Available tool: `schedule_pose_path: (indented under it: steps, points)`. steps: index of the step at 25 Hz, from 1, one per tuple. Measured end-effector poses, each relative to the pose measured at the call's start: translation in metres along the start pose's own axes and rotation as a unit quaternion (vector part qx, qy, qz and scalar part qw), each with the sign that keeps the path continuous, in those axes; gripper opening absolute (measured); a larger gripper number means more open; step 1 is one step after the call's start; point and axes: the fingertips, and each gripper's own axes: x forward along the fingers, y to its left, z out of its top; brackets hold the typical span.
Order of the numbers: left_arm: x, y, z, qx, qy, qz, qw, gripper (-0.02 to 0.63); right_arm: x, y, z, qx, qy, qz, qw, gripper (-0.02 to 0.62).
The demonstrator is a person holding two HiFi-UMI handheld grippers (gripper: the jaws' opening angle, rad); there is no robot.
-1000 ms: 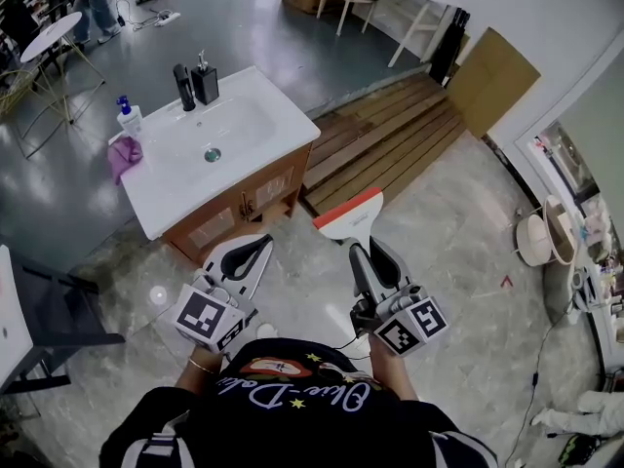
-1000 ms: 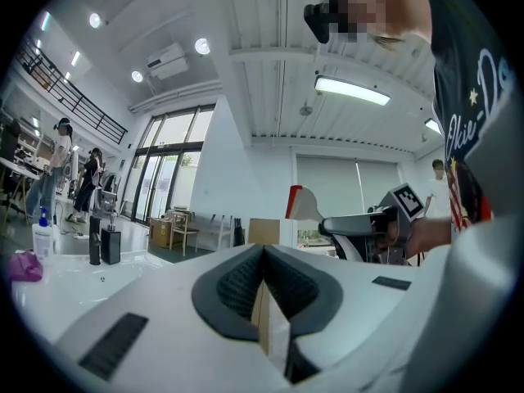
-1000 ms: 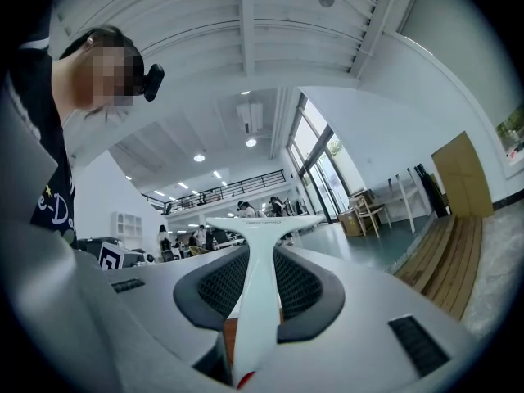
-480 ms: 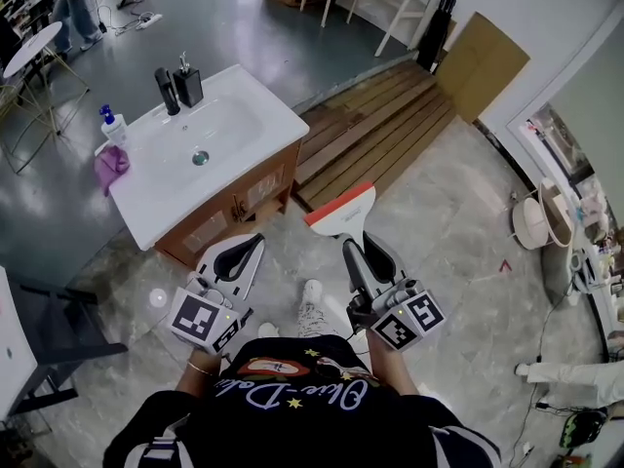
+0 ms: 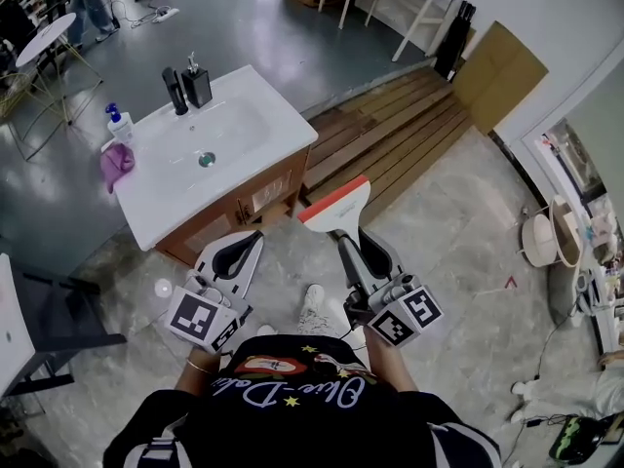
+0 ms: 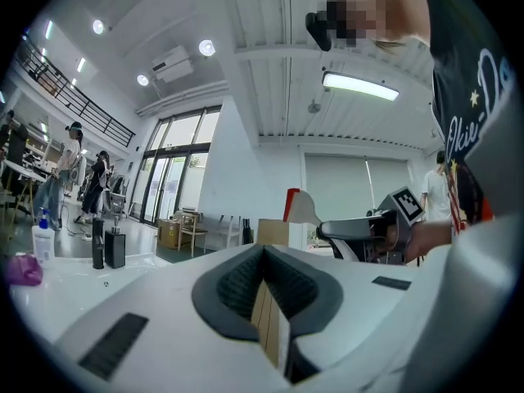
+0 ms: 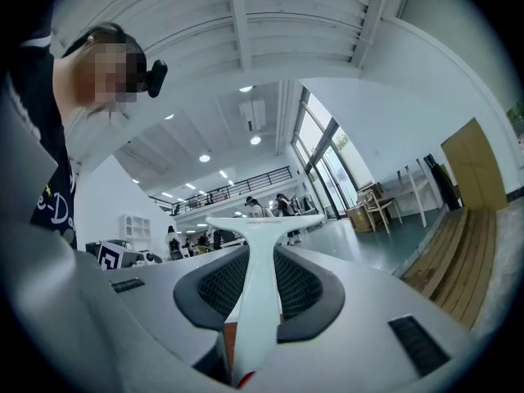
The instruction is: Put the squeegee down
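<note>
The squeegee (image 5: 336, 206) is white with a red blade edge. It is held up over the marble floor, just in front of the vanity's right corner. My right gripper (image 5: 348, 247) is shut on its handle. In the right gripper view the white handle (image 7: 260, 248) runs up between the dark pads to the wide head. My left gripper (image 5: 237, 256) hovers beside it to the left, shut with nothing in it. In the left gripper view its jaws (image 6: 264, 260) meet in a narrow V, and the squeegee (image 6: 304, 209) and the right gripper (image 6: 360, 232) show to the right.
A white washbasin on a wooden cabinet (image 5: 171, 208) stands ahead to the left, with a soap bottle (image 5: 119, 123), two black dispensers (image 5: 187, 88) and a purple cloth (image 5: 117, 162) on it. Wooden planks (image 5: 390, 144) lie ahead to the right. A dark chair (image 5: 58, 320) is at the left.
The right gripper and the squeegee have shifted a little left and forward, towards the vanity corner. A shoe has come into view under the grippers. The left gripper stays shut and empty.
</note>
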Motion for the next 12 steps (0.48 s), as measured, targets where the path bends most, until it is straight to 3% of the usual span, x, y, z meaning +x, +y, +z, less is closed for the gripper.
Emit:
schedule_pose_path:
  steps: [12]
  points:
    - [0.023, 0.009, -0.003, -0.002, 0.013, 0.029, 0.9995, 0.020, 0.022, -0.028, -0.003, 0.018, 0.019, 0.028, 0.999, 0.107]
